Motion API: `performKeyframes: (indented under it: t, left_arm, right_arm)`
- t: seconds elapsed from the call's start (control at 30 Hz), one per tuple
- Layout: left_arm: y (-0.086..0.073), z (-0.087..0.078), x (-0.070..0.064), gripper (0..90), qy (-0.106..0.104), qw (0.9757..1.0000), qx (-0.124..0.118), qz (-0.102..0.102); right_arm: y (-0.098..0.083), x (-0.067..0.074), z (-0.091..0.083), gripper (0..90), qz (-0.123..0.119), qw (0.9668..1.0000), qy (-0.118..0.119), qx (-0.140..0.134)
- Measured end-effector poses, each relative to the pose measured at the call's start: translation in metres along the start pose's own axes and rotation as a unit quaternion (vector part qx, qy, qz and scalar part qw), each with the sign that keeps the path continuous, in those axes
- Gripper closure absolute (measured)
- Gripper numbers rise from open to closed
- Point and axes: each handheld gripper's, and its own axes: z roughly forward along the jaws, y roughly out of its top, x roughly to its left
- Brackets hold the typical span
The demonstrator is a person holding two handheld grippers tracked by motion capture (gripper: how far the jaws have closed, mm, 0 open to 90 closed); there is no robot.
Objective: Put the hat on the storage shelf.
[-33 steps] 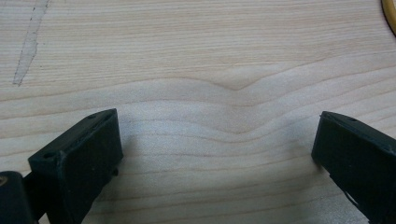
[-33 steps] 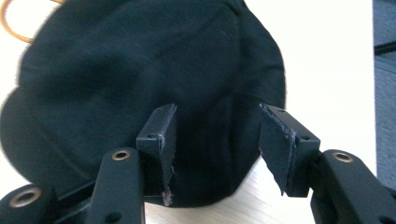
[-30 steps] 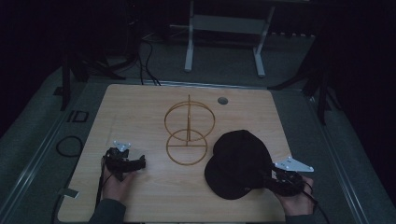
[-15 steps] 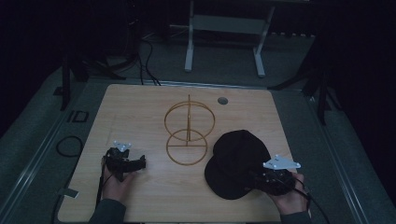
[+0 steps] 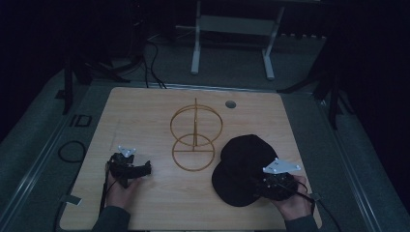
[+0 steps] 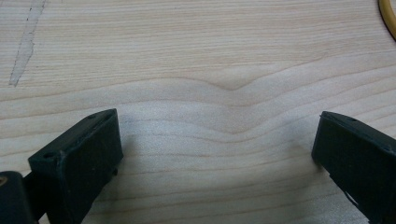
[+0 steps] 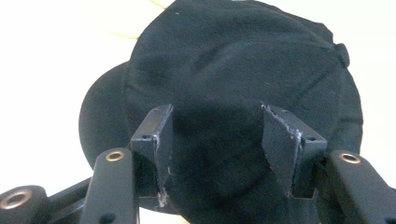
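Right gripper (image 7: pixel 217 149) fingers wide apart, just opening, straddling black cap (image 7: pixel 243 70); left gripper (image 6: pixel 215 154) fingers spread over bare table (image 6: pixel 196 56).

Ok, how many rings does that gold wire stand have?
2. The upper ring is raised on the central post near the table's middle; the lower ring lies flat on the table, nearer the person, just left of the black cap. None looks hidden.

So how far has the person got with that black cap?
Barely started. The black cap lies flat on the wooden table, off the gold wire stand. The right gripper has its jaws just opening, astride the cap's crown without pinching it. The left gripper rests open on bare wood. Gripping and lifting seem left.
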Motion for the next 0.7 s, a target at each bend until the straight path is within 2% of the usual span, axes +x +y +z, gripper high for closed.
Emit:
performKeyframes:
  t: [0.43, 0.7]
  left_arm:
    - [0.000, 0.000, 0.000, 1.2, -0.001, 1.0000, 0.001, 0.001]
    - [0.000, 0.000, -0.001, 1.2, -0.002, 1.0000, 0.000, 0.002]
  right_arm:
    - [0.015, 0.011, 0.008, 42.7, -0.023, 0.9995, 0.016, 0.012]
    - [0.023, 0.016, 0.016, 39.5, -0.033, 0.9987, 0.025, 0.030]
